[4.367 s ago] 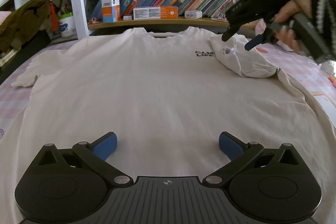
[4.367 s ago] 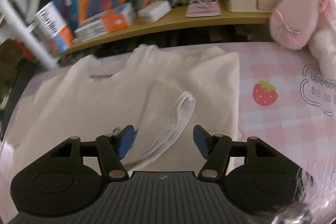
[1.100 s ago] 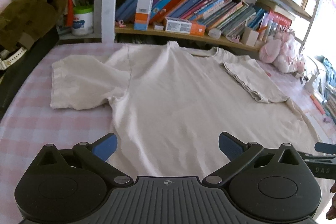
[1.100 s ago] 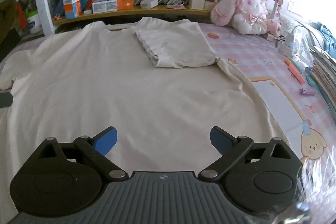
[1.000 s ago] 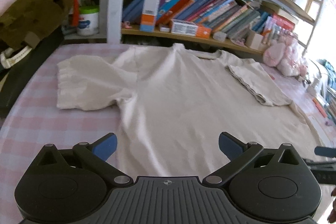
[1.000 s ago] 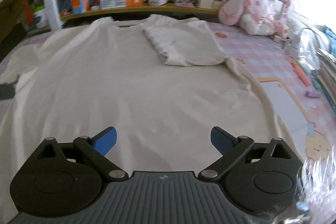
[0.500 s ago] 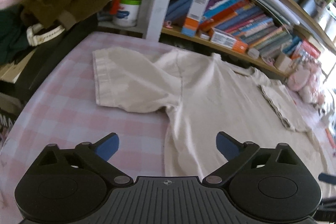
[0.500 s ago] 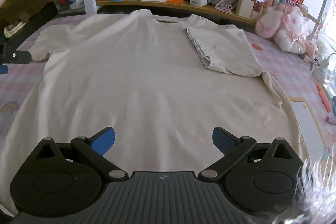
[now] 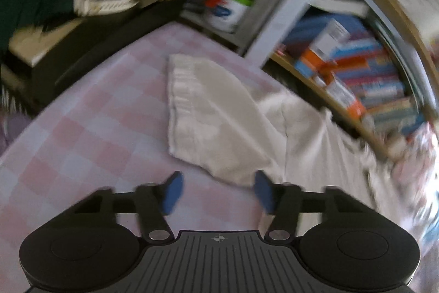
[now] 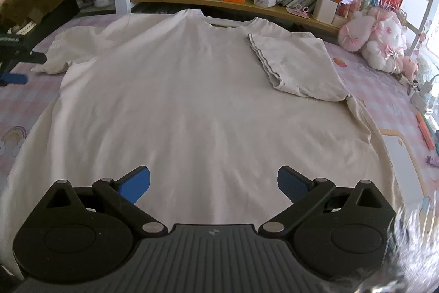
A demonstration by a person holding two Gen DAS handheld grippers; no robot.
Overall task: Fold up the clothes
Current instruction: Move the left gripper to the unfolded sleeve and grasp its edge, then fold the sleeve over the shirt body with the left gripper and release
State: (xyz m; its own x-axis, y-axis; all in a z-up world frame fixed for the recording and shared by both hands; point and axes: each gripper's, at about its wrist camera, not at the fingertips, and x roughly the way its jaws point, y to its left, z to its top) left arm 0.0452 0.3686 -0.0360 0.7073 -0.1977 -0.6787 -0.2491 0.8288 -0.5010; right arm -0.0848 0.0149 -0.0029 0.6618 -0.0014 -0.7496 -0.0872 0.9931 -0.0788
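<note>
A white T-shirt [image 10: 192,100] lies flat on the pink checked tabletop [image 9: 82,133], its neck toward the bookshelf [image 10: 247,2] at the far edge and its hem at the near edge. Its length runs from near to far.

At the left edge, the left sleeve [image 9: 208,122] sticks straight out sideways onto the checks. The left gripper [image 9: 216,191] is right there. The sleeve's lower edge sits just in front of its blue fingers [image 9: 172,190], a little toward the right one. The fingers have just been closing and are now about half open. Nothing is pinched between them yet. This view is blurry, so I cannot tell if a finger touches the cloth.

In the middle, the shirt's body is smooth. The right gripper [image 10: 214,184] hovers over the hem with its fingers wide open and nothing in them.

Toward the right edge, the right sleeve [image 10: 296,65] is already folded in onto the chest.

So I think the left sleeve comes next. The left gripper is much nearer to it, and the sleeve needs to fold rightward over the body.
</note>
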